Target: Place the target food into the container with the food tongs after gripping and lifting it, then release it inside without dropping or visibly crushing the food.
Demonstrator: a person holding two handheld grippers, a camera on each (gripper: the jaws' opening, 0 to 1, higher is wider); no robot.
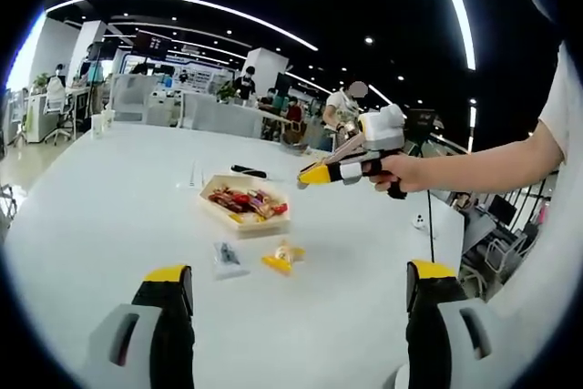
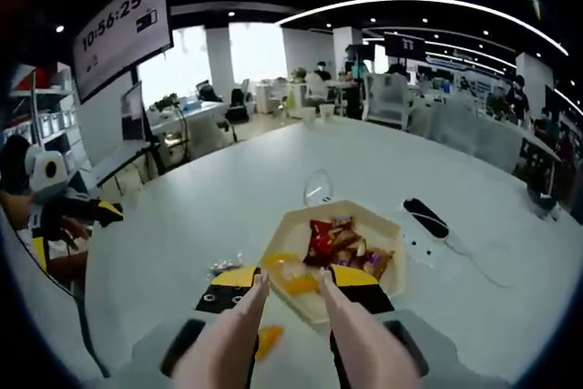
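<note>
Right gripper view shows a yellow snack [image 2: 293, 277] held between the food tongs [image 2: 290, 316] over the container [image 2: 393, 230] near edge. The right gripper [image 2: 290, 291] squeezes them. Open gently well inside. The left gripper [image 1: 299, 281] is open, empty.

Left gripper view sits low and back from the worktop [image 1: 109, 216], looking across it toward the food tray [image 1: 246, 209] near the middle, with its own tongs [image 1: 301, 293] poking up at the bottom. Right gripper view hangs right above that same tray [image 2: 301, 234], angled down, much closer, its tongs [image 2: 291, 291] at the near rim. Both share the tray and worktop, and each catches the other gripper off to one side.
</note>
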